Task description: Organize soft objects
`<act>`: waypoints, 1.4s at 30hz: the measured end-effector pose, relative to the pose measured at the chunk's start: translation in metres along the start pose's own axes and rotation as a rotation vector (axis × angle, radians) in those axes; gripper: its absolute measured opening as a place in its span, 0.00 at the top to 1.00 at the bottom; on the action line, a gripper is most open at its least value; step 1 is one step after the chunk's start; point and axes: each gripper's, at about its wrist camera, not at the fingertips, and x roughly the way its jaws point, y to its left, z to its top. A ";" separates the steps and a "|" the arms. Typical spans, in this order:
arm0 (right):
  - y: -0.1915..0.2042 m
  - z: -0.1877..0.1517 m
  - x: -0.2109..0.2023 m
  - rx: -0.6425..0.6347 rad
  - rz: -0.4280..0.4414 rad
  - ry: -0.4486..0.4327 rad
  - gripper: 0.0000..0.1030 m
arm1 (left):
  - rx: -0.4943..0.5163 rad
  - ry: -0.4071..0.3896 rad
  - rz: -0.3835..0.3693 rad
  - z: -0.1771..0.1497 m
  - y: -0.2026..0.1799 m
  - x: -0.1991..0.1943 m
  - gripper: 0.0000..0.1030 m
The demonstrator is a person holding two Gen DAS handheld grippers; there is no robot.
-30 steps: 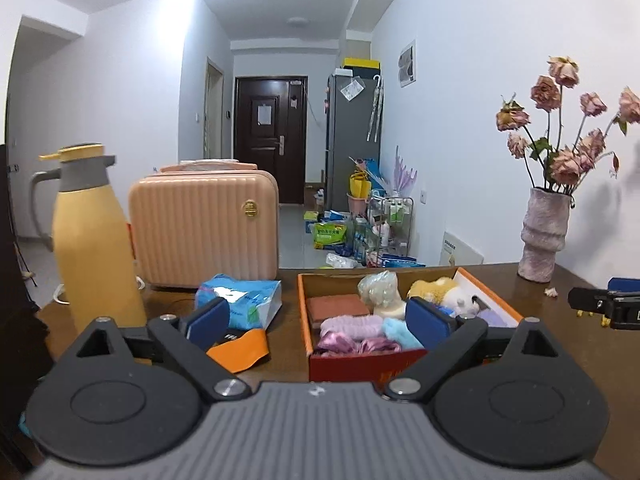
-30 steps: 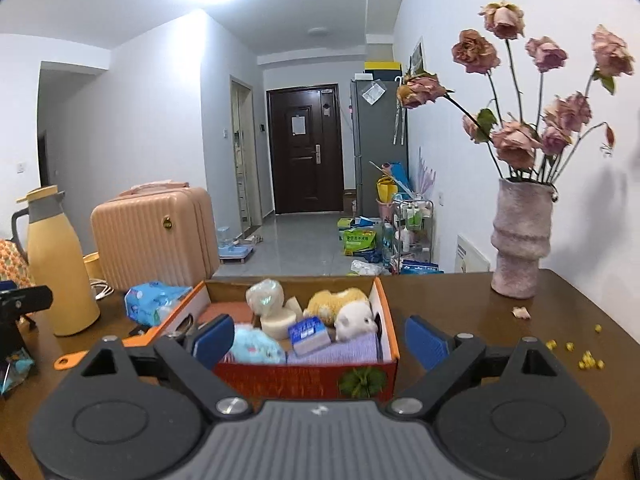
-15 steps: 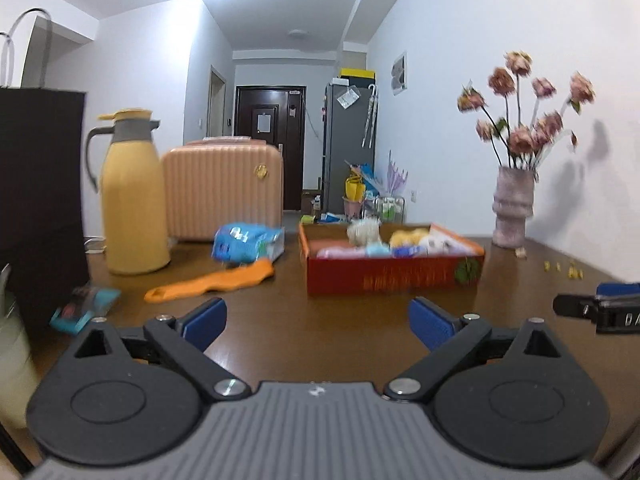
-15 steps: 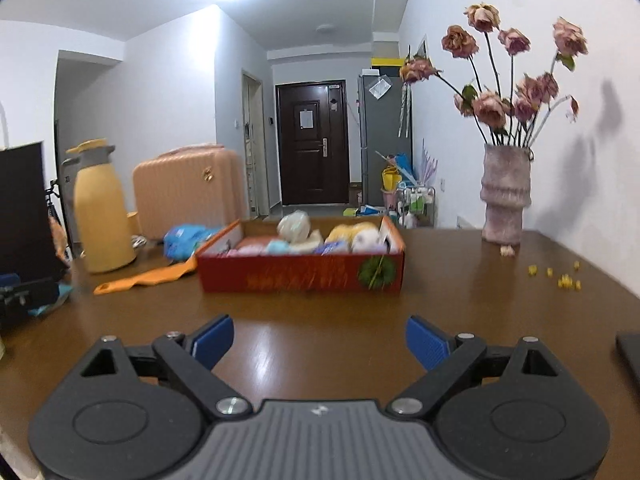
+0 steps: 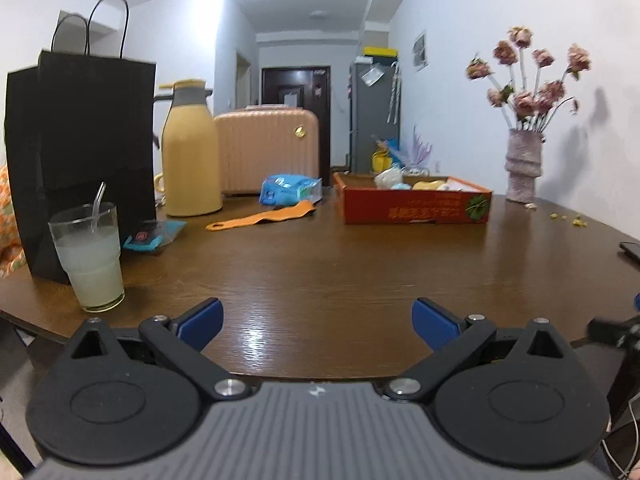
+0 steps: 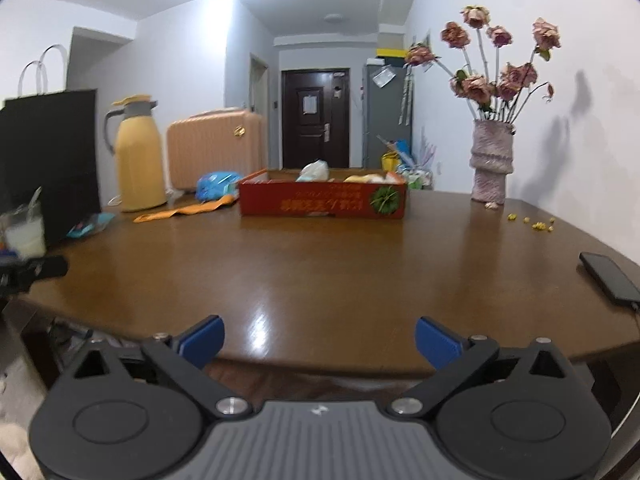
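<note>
A long hallway room runs back to a dark door, and in front of both grippers spreads a brown wooden table. Dead ahead of the right gripper, well apart across bare wood, sits the red box of soft items, its long side broadside to the fingers; from the left gripper it lies ahead and off to the right. The right hand looks the better lined up (a judgement, not a certainty). Both grippers hang at the table's near edge, spread wide and empty. Left of the box lie a blue packet and an orange strap. Nearer hazards flank the open lane: a glass of pale drink ahead-left of the left gripper, a phone ahead-right of the right.
</note>
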 end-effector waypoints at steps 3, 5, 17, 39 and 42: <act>0.007 -0.003 -0.005 -0.023 0.003 -0.008 0.01 | 0.007 0.008 -0.047 -0.002 -0.007 -0.008 0.00; 0.010 -0.001 -0.006 -0.034 0.004 -0.021 0.01 | 0.021 0.017 -0.064 -0.001 -0.013 -0.006 0.00; 0.002 0.003 -0.008 0.017 0.013 -0.044 0.01 | 0.019 0.009 -0.080 -0.002 -0.018 -0.006 0.00; -0.001 0.001 -0.003 0.044 0.008 -0.029 0.01 | 0.012 0.016 -0.090 -0.002 -0.017 -0.004 0.00; -0.001 0.001 -0.004 0.043 0.008 -0.034 0.01 | 0.012 0.016 -0.090 -0.002 -0.017 -0.003 0.00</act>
